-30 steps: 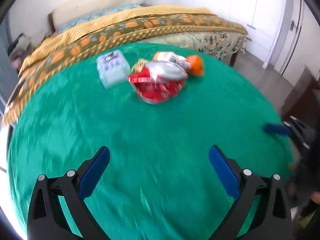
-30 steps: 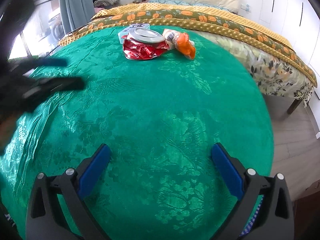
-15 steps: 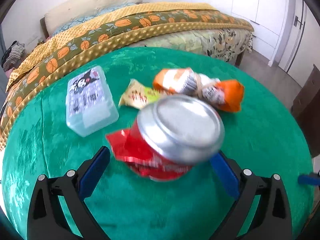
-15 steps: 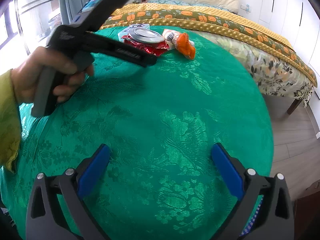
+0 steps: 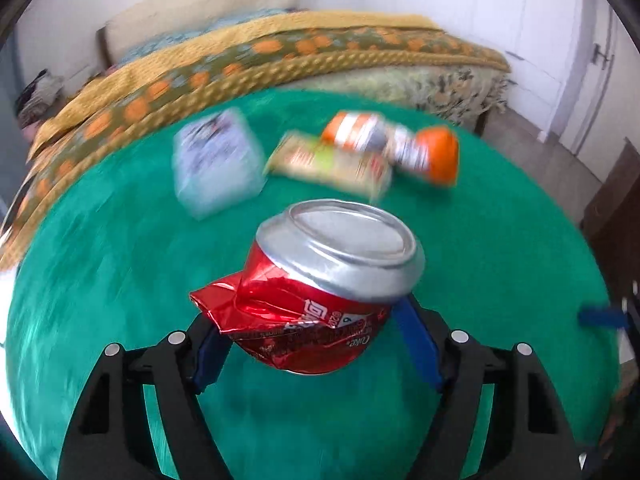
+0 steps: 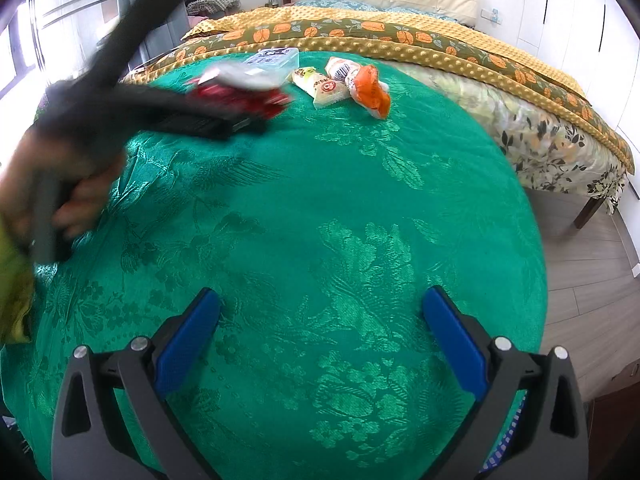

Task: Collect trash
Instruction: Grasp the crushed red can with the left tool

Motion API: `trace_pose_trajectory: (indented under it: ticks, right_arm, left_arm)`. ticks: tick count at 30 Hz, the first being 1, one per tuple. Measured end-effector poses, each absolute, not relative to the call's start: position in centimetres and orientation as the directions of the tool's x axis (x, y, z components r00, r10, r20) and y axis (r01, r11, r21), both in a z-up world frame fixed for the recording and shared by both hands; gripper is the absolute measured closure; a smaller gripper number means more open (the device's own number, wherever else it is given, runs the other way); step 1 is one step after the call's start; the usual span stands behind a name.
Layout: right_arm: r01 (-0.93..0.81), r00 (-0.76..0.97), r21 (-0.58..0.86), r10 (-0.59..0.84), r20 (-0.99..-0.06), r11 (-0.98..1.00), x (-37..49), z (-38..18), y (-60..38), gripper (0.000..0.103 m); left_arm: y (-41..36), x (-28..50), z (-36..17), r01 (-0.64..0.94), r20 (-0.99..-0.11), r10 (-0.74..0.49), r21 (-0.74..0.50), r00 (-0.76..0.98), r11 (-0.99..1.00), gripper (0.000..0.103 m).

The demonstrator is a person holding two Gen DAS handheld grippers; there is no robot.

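1. The right gripper (image 6: 320, 328) is nearest. Its two blue pads are far apart with nothing between them, only the green cloth (image 6: 340, 208) below.
2. The left gripper (image 5: 312, 344) has one crushed red can (image 5: 320, 292) between its two blue pads. The jaws are closing in on it and the pads sit against its sides.
3. The can looks tilted, silver end up and facing away from the gripper. From the right camera it is a blur at the tips of the left gripper, held by one hand (image 6: 60, 184).
4. Past the can lie three more things: one clear box (image 5: 218, 164), one yellow wrapper (image 5: 332, 162) and one orange wrapper (image 5: 400, 148).
5. Farthest is one bed (image 6: 440, 44).
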State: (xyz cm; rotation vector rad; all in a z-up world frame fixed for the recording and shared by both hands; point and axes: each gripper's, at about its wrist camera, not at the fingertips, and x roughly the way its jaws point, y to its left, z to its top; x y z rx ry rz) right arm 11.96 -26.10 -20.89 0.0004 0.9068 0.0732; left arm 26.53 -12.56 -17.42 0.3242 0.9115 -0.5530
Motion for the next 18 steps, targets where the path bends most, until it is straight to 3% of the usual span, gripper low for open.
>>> trace_pose_trajectory:
  ticks: [5,12,18]
  right_arm:
    - [-0.063,0.614,0.032,0.064,-0.787,0.998,12.0,-20.9,-26.1,0.005]
    - [-0.059,0.615,0.028,0.059,-0.786,0.998,11.9,-20.9,-26.1,0.005]
    - [-0.057,0.616,0.026,0.056,-0.786,0.998,11.8,-20.8,-26.1,0.005]
  left_arm:
    - [-8.5,21.4,-17.4,0.551,-0.830,-0.295,0.018,0.474,0.834,0.025]
    - [-7.8,15.9,-16.3,0.656,-0.818,-0.403,-0.042,0.411,0.753,0.017]
    - [-5.4,17.1,-14.3,0.610,-0.779,-0.430,-0.077,0.457,0.789,0.008]
